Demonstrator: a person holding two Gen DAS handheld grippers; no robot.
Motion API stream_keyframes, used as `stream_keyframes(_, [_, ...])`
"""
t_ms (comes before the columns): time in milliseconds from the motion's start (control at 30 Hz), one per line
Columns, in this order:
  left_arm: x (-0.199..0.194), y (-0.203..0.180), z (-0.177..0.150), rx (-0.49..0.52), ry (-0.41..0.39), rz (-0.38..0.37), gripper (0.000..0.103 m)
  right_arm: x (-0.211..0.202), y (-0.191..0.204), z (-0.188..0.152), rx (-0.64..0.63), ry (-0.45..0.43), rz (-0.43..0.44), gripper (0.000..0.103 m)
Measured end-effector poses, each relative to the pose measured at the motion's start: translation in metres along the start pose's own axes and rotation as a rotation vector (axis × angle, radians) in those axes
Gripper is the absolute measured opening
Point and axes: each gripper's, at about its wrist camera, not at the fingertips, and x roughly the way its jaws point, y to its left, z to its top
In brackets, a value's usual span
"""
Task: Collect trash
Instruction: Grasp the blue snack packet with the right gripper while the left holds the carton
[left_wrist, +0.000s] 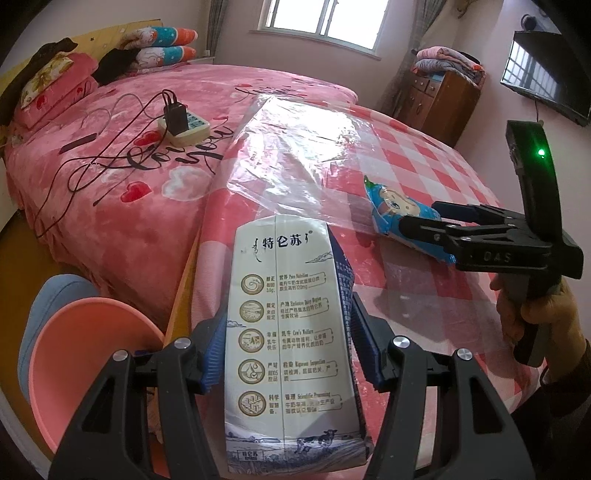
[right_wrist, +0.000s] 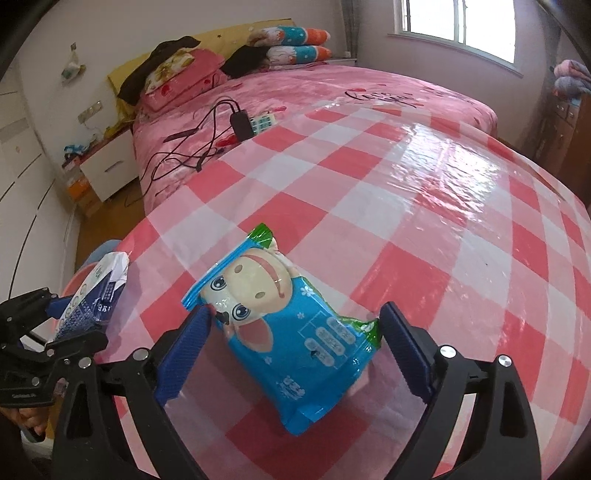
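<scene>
— Fingers (right_wrist: 184, 343) of your right gripper (right_wrist: 291, 347) stand wide, either side of the blue snack packet (right_wrist: 280, 332) on the checked tablecloth (right_wrist: 406, 221)?

— Yes; its long axis runs roughly along your reach. Your left gripper (left_wrist: 286, 354) grips the milk carton (left_wrist: 291, 332), near the pink bin (left_wrist: 88, 354).

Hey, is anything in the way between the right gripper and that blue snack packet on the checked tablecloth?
Nothing visible. The blue snack packet already lies between the open fingers of the right gripper, flat on the checked tablecloth.
</scene>
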Motion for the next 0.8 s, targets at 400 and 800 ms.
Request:
stream_keyframes(400, [0.001, 0.000, 0.001, -0.006, -0.001, -0.004, 0.060, 0.022, 0.014, 0.004, -0.096, 0.051, -0.034, 0.095])
stream_keyframes(800, [0.002, 0.002, 0.001, -0.011, -0.004, -0.013, 0.060, 0.019, 0.019, 0.004, -0.112, 0.059, -0.051, 0.072])
